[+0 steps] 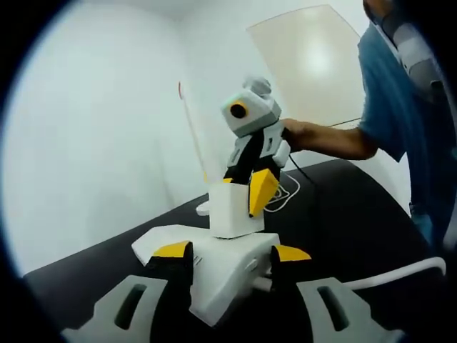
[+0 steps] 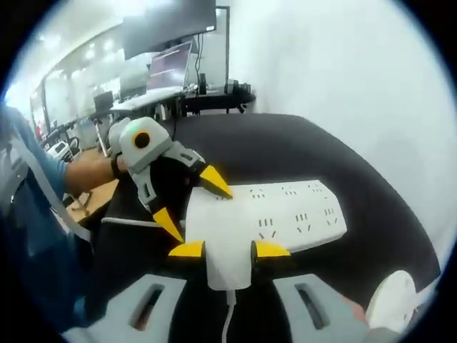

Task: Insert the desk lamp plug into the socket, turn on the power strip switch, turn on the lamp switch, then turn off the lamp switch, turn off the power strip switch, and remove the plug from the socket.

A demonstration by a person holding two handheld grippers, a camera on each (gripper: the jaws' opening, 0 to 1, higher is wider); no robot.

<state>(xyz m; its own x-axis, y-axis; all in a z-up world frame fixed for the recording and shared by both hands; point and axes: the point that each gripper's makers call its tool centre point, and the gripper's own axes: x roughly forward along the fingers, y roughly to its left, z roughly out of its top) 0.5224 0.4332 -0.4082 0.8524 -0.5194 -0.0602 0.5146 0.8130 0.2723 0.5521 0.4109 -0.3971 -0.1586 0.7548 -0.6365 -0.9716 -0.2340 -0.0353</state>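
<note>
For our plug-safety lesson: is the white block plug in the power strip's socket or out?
In, it seems: white block plug sits flush on white power strip, no prongs visible, right gripper shut on it.

Both views face each other, close over the power strip.

power strip: smooth white plastic | table: matt black | wall: smooth white
</note>
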